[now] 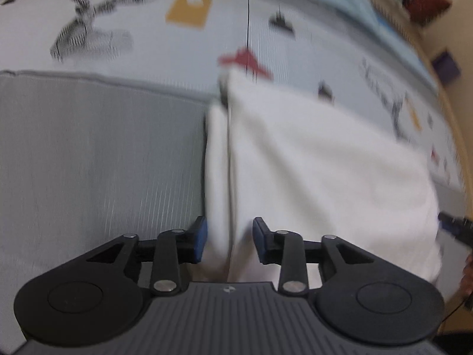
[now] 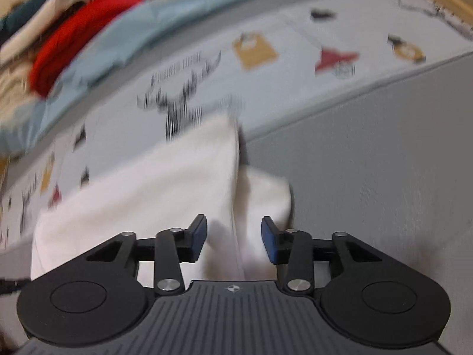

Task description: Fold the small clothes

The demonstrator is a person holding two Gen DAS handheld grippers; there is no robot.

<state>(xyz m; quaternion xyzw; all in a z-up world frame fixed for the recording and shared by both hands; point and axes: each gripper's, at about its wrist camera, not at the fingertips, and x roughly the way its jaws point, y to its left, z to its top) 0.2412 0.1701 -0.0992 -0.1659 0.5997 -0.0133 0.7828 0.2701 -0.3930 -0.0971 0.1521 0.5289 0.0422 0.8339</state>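
A white folded garment (image 1: 310,162) lies flat, partly on a grey mat (image 1: 103,148) and partly on a printed sheet (image 1: 177,47). Its left side shows a narrow folded strip (image 1: 217,162) along the edge. My left gripper (image 1: 229,239) hovers over that edge with its blue pads apart and not pressing the cloth. In the right wrist view the same white garment (image 2: 162,183) lies below my right gripper (image 2: 233,238). Its jaws also stand apart over the garment's right folded edge and hold nothing. Both views are blurred.
The printed sheet (image 2: 280,68) carries deer, tag and hat pictures. A light blue cloth (image 2: 142,26) lies beyond it, with a red garment (image 2: 79,35) and other clothes piled behind. The grey mat (image 2: 369,162) stretches out to the right.
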